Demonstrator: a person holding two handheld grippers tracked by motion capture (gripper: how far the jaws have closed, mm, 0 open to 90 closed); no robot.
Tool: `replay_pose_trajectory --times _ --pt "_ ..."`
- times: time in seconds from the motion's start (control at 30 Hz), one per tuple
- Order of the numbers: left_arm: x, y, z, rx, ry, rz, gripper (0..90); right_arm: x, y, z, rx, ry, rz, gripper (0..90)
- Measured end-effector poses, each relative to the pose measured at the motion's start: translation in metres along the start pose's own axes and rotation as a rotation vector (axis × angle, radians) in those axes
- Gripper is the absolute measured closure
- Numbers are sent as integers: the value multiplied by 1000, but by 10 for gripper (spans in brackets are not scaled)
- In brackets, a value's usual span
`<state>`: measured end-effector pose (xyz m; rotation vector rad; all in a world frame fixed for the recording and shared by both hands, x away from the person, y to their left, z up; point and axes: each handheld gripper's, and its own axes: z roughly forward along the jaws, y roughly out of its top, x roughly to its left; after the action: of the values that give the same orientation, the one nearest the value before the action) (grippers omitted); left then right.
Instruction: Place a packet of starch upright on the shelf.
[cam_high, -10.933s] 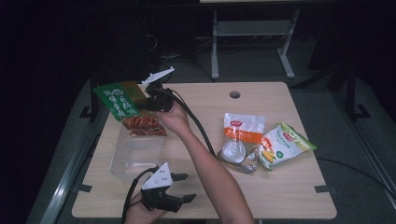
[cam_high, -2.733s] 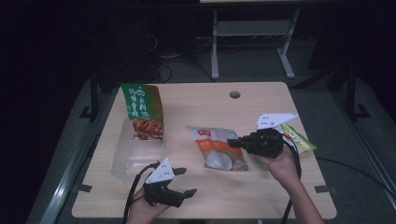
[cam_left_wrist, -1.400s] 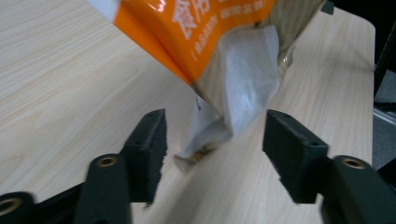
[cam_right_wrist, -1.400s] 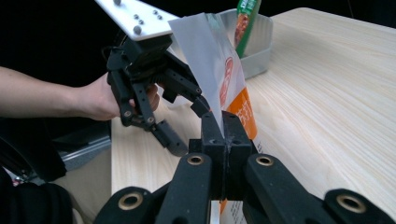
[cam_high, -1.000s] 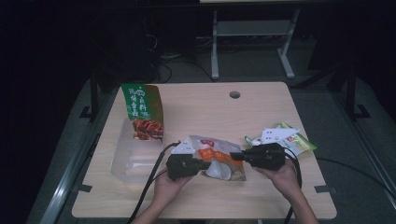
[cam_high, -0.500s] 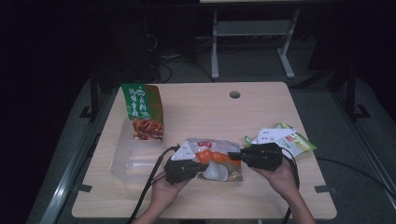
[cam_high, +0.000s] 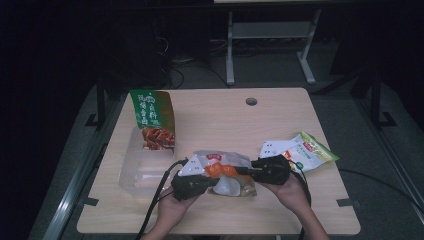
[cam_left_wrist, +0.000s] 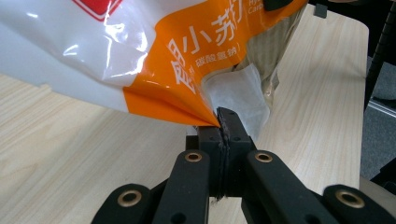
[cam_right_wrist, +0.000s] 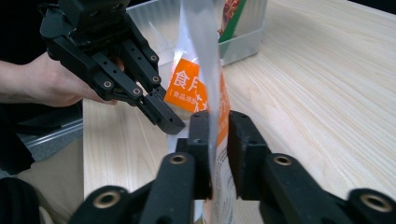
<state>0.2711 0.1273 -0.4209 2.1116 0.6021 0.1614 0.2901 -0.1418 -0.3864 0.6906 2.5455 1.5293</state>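
High view first: orange-and-white bag (cam_high: 225, 172) held up just off the table (cam_high: 210, 120) near its front edge, slung between the left gripper (cam_high: 212, 181) and the right gripper (cam_high: 252, 171). One gripper per end, likely to keep the floppy pouch taut and level for a carry toward the clear bin (cam_high: 145, 165) just to the left, where a green packet (cam_high: 154, 119) leans upright already. Another green-and-yellow packet (cam_high: 307, 152) lying at the right, apart from the action.

Left gripper view now: jaws squeezed fully together on a corner of the bag (cam_left_wrist: 187, 60), film pinched flat between the pads, wood of the table showing beneath. A firm nip on the seam, probably because the seam is the stiffest bit to hold.

Right gripper view: jaws standing a little apart, a thin edge of the bag (cam_right_wrist: 205, 93) running between them, pressed against the left pad, a visible gap on the other side. Have just been easing closed again. Looks like a regrip rather than a sure hold. Other gripper (cam_right_wrist: 166, 119) clamped on the far edge, bin (cam_right_wrist: 163, 18) behind it.
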Motion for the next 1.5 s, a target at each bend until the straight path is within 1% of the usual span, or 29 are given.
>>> replay_pose_trajectory --times 0.03,0.1,0.13,0.2,0.27,0.37,0.47,0.57,0.63,0.77,0.83,0.87,0.93,1.0,1.1,1.13,1.17,1.23,1.27,1.37,1.5 --pt "0 0 0 -1 -2 -2 893 0 0 0 0 0 0 835" --pt "0 -1 -1 -2 -4 -4 891 1 0 1 0 9 -2 880" --pt "0 -1 -1 -2 -2 -2 888 1 1 2 0 11 -3 888" --pt "0 -1 -1 -3 0 -2 873 2 1 2 -2 20 -1 892" --pt "-1 -2 -1 -4 4 7 850 1 0 2 -8 26 2 894" --pt "0 -2 -2 -4 4 11 818 0 -1 1 -17 34 18 896" --pt "-1 -3 -4 -9 -1 5 778 0 -1 0 -25 39 31 898" --pt "-1 -4 -5 -12 -5 10 762 1 -1 -2 -24 40 25 898" --pt "-2 -4 -7 -18 -12 1 749 1 0 -3 -28 39 24 898" --pt "-5 -4 -11 -28 -7 18 717 1 0 -9 -37 31 26 899" --pt "-8 -4 -14 -25 9 23 657 0 1 -14 -40 28 37 899" --pt "-9 -4 -15 -23 15 36 650 0 1 -16 -37 25 44 900" --pt "-11 -5 -18 -24 18 36 640 -1 1 -18 -39 21 45 900" --pt "-11 -6 -21 -29 11 33 622 -2 3 -24 -48 9 49 900" --pt "-11 -8 -25 -38 -2 28 610 -3 5 -27 -60 6 54 900" --pt "-12 -9 -26 -42 -8 32 608 -3 6 -29 -63 1 55 900" --pt "-13 -9 -28 -45 -13 26 605 -5 10 -31 -71 -4 57 900" --pt "-15 -11 -32 -55 -19 32 603 -6 11 -32 -70 -7 60 900" --pt "-16 -11 -34 -52 -22 44 601 -6 13 -33 -71 -9 61 900" --pt "-20 -14 -40 -51 -25 50 596 -7 19 -31 -61 -17 54 900" --pt "-23 -19 -47 -42 -37 72 592 -10 27 -28 -53 -15 64 900"
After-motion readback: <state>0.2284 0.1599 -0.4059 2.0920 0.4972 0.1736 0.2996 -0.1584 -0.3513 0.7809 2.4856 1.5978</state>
